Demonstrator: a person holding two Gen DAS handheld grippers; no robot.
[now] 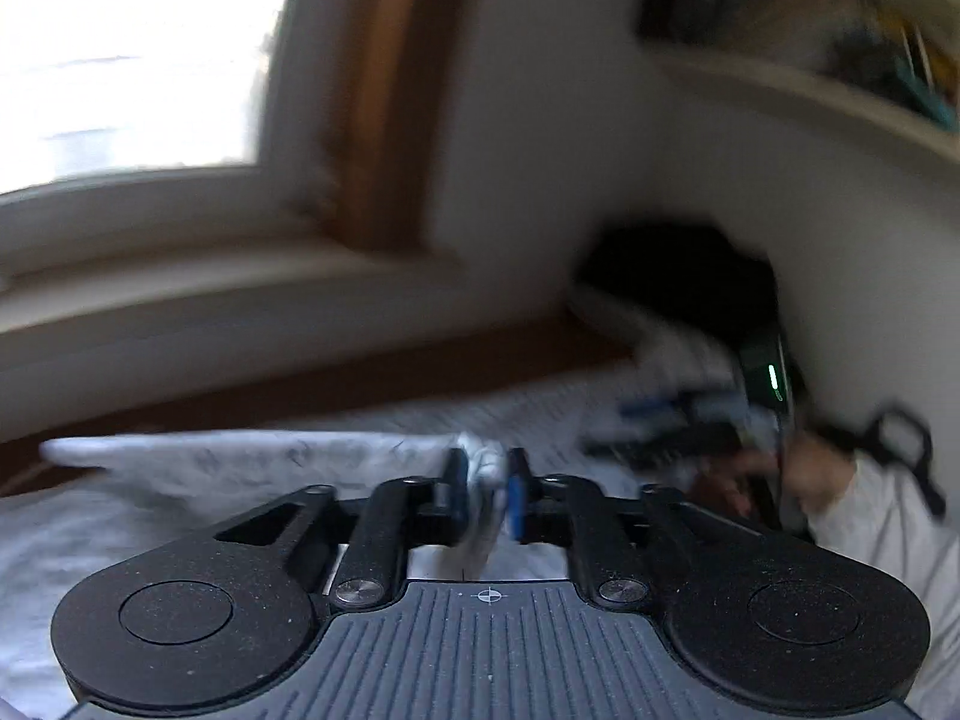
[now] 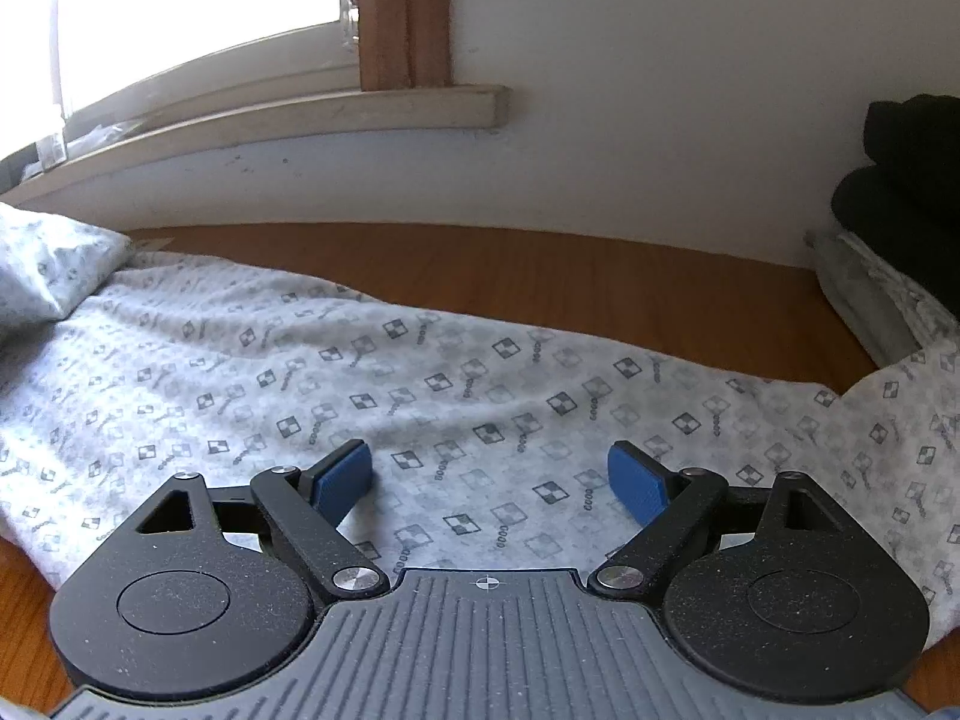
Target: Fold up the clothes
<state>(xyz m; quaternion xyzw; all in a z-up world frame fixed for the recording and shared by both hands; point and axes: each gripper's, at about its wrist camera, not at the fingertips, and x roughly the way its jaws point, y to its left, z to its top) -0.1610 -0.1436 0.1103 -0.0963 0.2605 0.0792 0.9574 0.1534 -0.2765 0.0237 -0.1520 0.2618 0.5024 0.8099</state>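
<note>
The patterned white garment (image 2: pixel 480 396) lies spread on the wooden surface (image 2: pixel 540 276) below the windowsill (image 2: pixel 336 114), dark folded clothes (image 2: pixel 906 180) beside it. Left tongs (image 1: pixel 487 489) pinch a garment fold; right tongs (image 2: pixel 489 483) gape wide above it, grasping nothing.

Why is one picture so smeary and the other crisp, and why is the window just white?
Left wrist view: motion blur smears the shelf and the hand; only the left tool, pinching pale cloth, stays sharp. Right wrist view: crisp patterned garment; window blown out by daylight; fisheye bends the sill.
</note>
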